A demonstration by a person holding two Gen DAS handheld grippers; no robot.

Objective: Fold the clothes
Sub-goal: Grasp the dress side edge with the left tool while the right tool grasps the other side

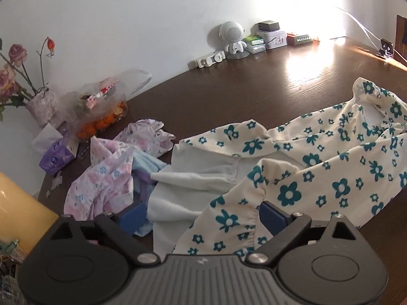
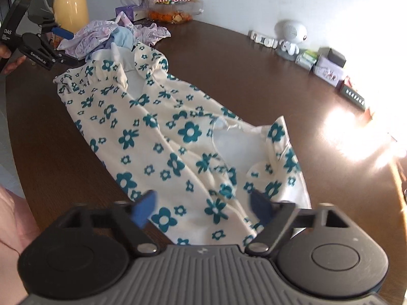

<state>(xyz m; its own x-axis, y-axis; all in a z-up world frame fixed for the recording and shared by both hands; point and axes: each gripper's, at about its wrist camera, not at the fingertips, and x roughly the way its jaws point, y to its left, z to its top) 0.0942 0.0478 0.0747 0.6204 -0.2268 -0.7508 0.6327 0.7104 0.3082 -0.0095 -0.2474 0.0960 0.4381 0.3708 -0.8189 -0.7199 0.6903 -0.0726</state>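
Folding has barely begun, by my judgement. The floral garment (image 2: pixel 162 137) lies spread lengthwise and rumpled on the dark wooden surface (image 2: pixel 241 71), no neat fold visible. Beyond its cuffed end, a heap of pink and blue clothes (image 1: pixel 112 167) waits untouched. The left tongs (image 1: pixel 201 214) and right tongs (image 2: pixel 201 207) both gape wide at opposite ends of the garment, gripping nothing.

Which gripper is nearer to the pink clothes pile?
Left. The left gripper is right beside the pink clothes pile; the right gripper is at the floral garment's far end.
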